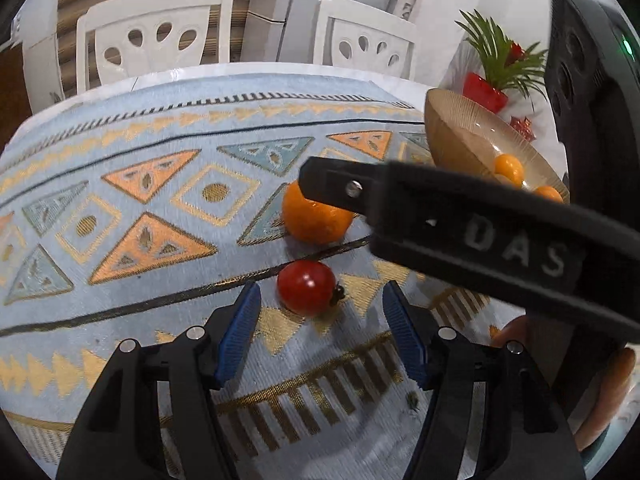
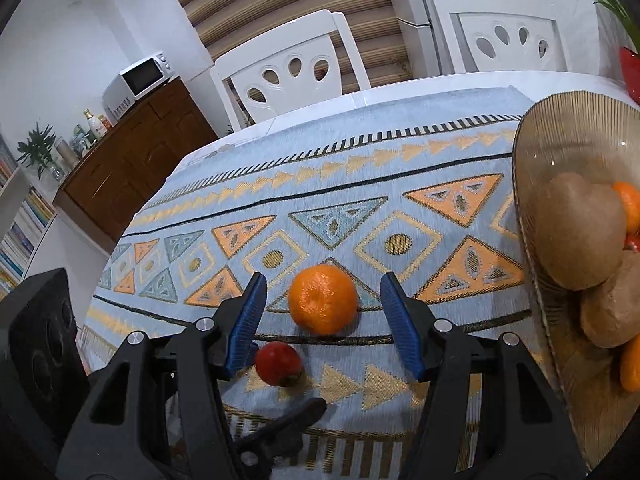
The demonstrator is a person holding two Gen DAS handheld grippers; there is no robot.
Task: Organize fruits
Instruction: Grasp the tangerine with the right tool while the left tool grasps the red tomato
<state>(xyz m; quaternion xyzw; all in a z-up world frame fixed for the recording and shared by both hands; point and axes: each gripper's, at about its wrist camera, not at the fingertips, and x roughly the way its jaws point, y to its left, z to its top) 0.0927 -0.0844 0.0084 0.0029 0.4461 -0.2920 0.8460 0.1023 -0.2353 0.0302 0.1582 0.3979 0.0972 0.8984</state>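
Note:
An orange mandarin (image 2: 322, 298) rests on the patterned tablecloth, in the gap between the blue pads of my open right gripper (image 2: 324, 282), untouched. A small red tomato (image 1: 306, 288) lies just in front of my open left gripper (image 1: 320, 292), level with its fingertips and touching neither. In the left wrist view one black finger (image 1: 440, 216) of the right gripper crosses above the mandarin (image 1: 316, 216). The tomato (image 2: 278, 362) lies near the right gripper's left pad. A ribbed brown glass bowl (image 2: 532, 152) at the right holds two kiwis (image 2: 576, 232) and several orange fruits.
Two white chairs (image 2: 292, 76) stand at the table's far edge. A plant in a red pot (image 1: 486, 90) is behind the bowl (image 1: 448, 120). A wooden sideboard (image 2: 140, 160) with a microwave (image 2: 136, 84) is off to the left. The tablecloth (image 1: 140, 200) stretches left.

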